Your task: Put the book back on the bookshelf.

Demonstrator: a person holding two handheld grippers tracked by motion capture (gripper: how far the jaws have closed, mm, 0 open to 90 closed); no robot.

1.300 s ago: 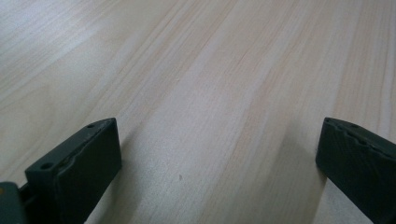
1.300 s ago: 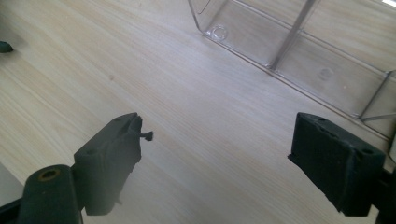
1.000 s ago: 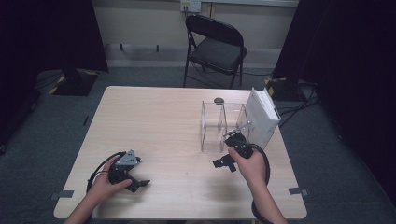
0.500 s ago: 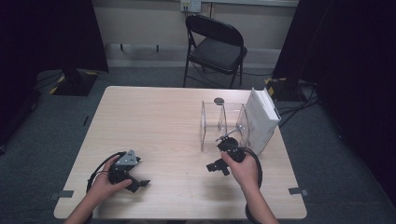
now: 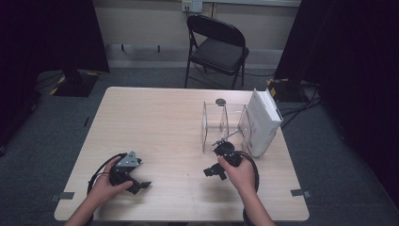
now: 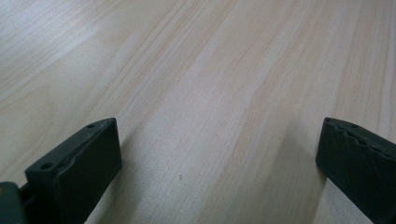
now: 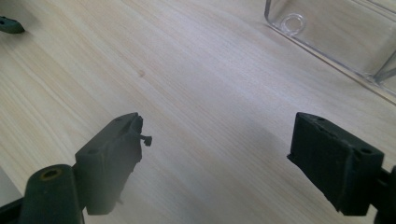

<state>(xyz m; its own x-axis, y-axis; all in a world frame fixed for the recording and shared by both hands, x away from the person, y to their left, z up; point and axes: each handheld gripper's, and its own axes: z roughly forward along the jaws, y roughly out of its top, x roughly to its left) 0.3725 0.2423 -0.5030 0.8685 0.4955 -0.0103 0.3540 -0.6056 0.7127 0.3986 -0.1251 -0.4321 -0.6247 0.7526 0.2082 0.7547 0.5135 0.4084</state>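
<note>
My left gripper (image 5: 140, 185) rests low over the near left of the wooden table (image 5: 160, 122), held by a hand. In the left gripper view its jaws (image 6: 215, 154) stand wide apart, open over bare wood with nothing between them. My right gripper (image 5: 211, 173) hovers near the table's right middle, just in front of a clear acrylic rack (image 5: 225, 123). In the right gripper view it (image 7: 215, 144) is open and empty above the wood, with the rack's base (image 7: 327, 32) at the upper right.
A white box (image 5: 261, 123) leans upright against the rack's right side. A small dark disc (image 5: 220, 101) lies on the table behind the rack. A black folding chair (image 5: 216, 47) stands beyond the far edge. Cables trail from both grippers.
My right gripper has come down and drawn back from the clear rack toward the person, slightly to the left. The left gripper has stayed where it was.
</note>
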